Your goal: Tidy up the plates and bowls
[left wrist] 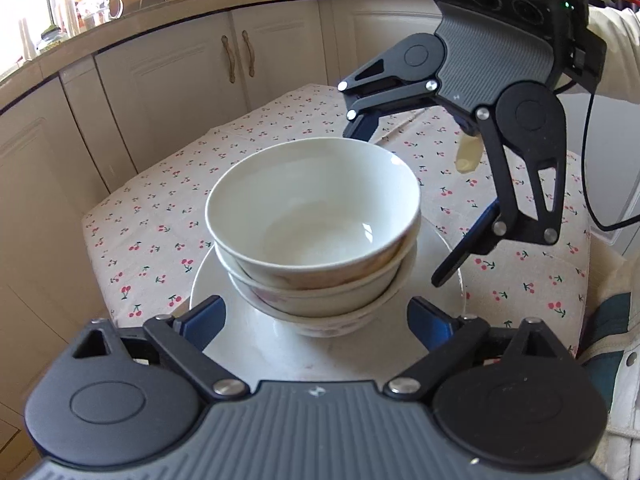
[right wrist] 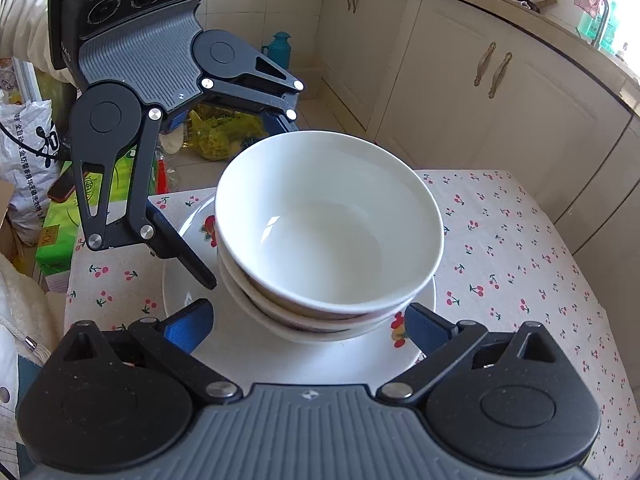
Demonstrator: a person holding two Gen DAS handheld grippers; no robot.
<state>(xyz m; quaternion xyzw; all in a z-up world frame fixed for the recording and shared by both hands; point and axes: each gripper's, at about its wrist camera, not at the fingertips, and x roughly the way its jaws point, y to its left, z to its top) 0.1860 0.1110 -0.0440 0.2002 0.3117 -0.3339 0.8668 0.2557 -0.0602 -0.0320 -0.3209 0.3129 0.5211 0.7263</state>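
Note:
Three white bowls (left wrist: pixel 316 208) are nested in a stack on a white plate (left wrist: pixel 248 344) with a fruit print, on a table under a cherry-print cloth (left wrist: pixel 160 208). My left gripper (left wrist: pixel 318 320) is open; its blue pads stand either side of the lowest bowl without touching it. My right gripper (left wrist: pixel 406 200) comes in from the opposite side, jaws wide around the stack and clear of it. In the right wrist view the bowls (right wrist: pixel 328 232) sit on the plate (right wrist: pixel 352 356) between the right gripper (right wrist: pixel 306 326) pads, with the left gripper (right wrist: pixel 244 204) open beyond.
Cream kitchen cabinets (left wrist: pixel 240 60) and a counter with bottles wrap around behind the table. Bags and boxes (right wrist: pixel 28 152) lie on the floor past the table's edge, near a teal flask (right wrist: pixel 280 48). A person's pale sleeve (left wrist: pixel 612 32) is behind the right gripper.

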